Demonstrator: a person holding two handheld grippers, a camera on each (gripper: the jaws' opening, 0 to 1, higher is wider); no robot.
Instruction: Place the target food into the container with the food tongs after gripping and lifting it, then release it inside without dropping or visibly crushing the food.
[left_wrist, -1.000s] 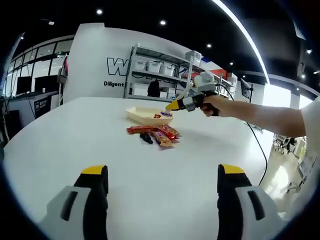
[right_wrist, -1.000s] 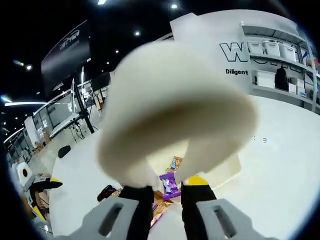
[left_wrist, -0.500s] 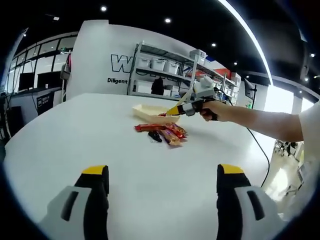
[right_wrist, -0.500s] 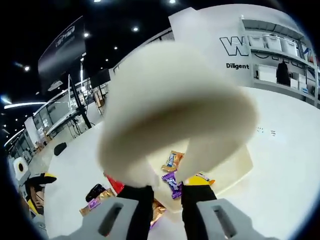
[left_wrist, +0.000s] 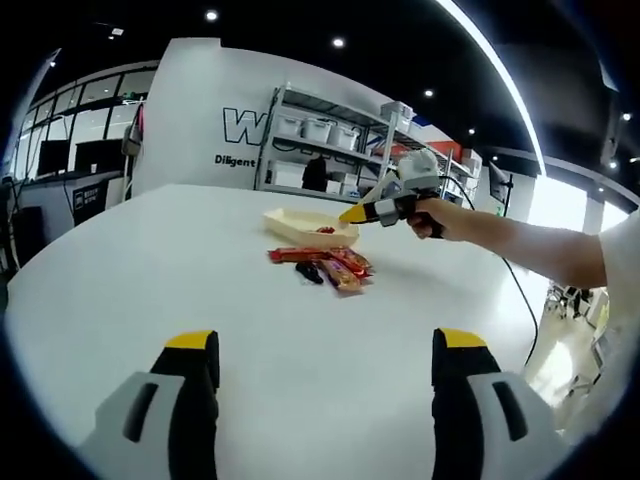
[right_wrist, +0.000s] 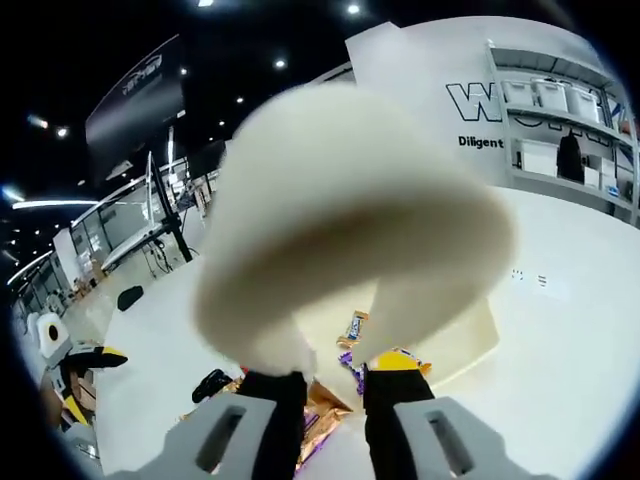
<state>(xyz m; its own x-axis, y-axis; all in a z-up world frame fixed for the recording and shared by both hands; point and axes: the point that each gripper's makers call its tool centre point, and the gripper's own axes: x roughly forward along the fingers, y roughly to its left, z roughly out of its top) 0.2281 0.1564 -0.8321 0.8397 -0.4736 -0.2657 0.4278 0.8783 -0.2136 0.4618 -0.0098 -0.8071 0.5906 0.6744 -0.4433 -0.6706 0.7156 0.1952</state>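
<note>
Cream food tongs (right_wrist: 350, 220) clamped in right gripper (right_wrist: 335, 375), above tray (right_wrist: 470, 340) holding wrapped snacks (right_wrist: 352, 327) | left gripper view: left gripper (left_wrist: 325, 345) wide open, empty; snack pile (left_wrist: 322, 265) beside tray (left_wrist: 300, 225) toward tabletop's (left_wrist: 150, 280) far edge, near side bare.

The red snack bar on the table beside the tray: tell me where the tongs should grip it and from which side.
Grip the red snack bar across its narrow width near the middle, coming down from above. It lies flat and long on the white table, on the near side of the tray. Other wrappers crowd one end, so a mid-length pinch looks clearest.
</note>
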